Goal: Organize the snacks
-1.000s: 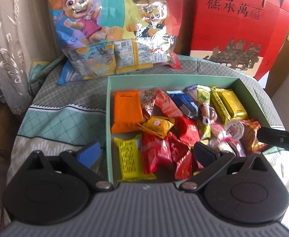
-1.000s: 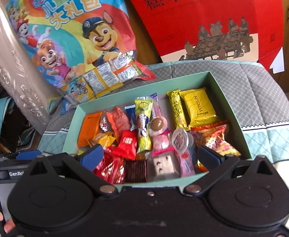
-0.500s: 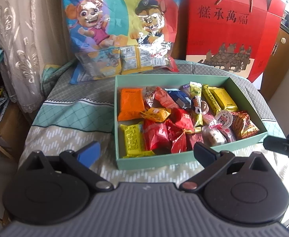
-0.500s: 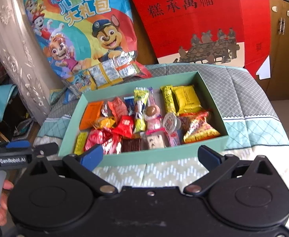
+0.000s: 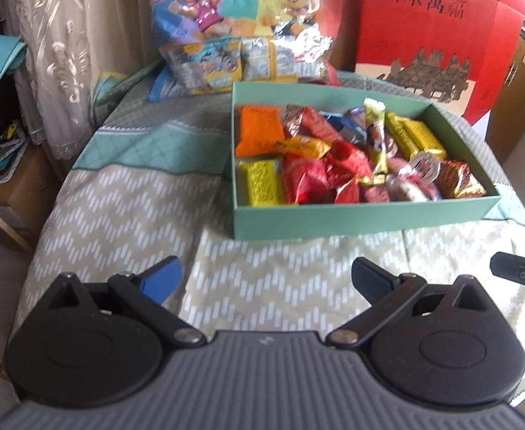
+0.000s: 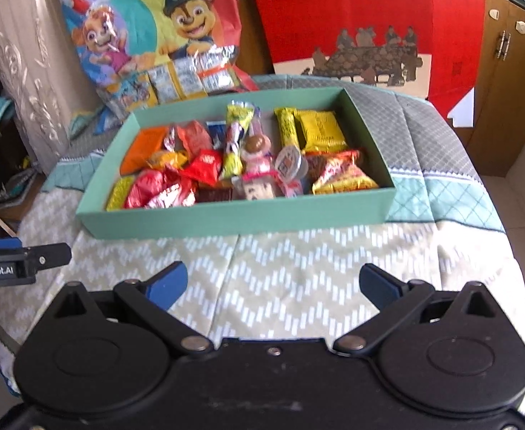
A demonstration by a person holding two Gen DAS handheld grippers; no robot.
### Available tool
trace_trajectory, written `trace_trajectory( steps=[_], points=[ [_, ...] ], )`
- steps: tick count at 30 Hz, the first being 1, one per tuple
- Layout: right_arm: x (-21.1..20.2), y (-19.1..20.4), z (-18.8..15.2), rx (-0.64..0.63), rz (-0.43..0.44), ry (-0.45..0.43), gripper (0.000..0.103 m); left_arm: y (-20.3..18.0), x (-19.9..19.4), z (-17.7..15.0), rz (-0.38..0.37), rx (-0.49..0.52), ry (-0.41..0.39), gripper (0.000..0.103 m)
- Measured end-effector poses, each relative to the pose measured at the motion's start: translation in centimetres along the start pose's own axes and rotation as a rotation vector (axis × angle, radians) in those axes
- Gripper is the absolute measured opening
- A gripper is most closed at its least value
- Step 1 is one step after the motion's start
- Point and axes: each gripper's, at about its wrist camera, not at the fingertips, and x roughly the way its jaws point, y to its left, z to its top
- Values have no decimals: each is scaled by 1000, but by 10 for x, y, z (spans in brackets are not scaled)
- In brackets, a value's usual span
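Both tools, left tool (image 5: 266, 276) and right tool (image 6: 273, 283), are spread and empty, while snacks (image 6: 248, 157) already fill the green box (image 6: 233, 218) at frame centre.

Lace curtain (image 5: 58, 53) left, wooden cabinet (image 6: 510, 82) right, daylight.

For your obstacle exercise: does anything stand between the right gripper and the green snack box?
Nothing visible does. Only bare patterned cloth lies between the open right gripper and the green snack box. The left gripper sits off to the side, outside that path.
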Motion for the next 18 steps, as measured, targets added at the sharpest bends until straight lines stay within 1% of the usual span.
trace_trajectory(
  steps=[7,11,18],
  points=[
    [18,-8,-12,8,-20,57,103,2,14,-12,29,2,40,103],
    [25,-16,-16,41,-11,86,103,2,22,-17,37,0,69,103],
    [33,-23,-20,81,-30,118,103,3,29,-22,44,3,95,103]
  ],
)
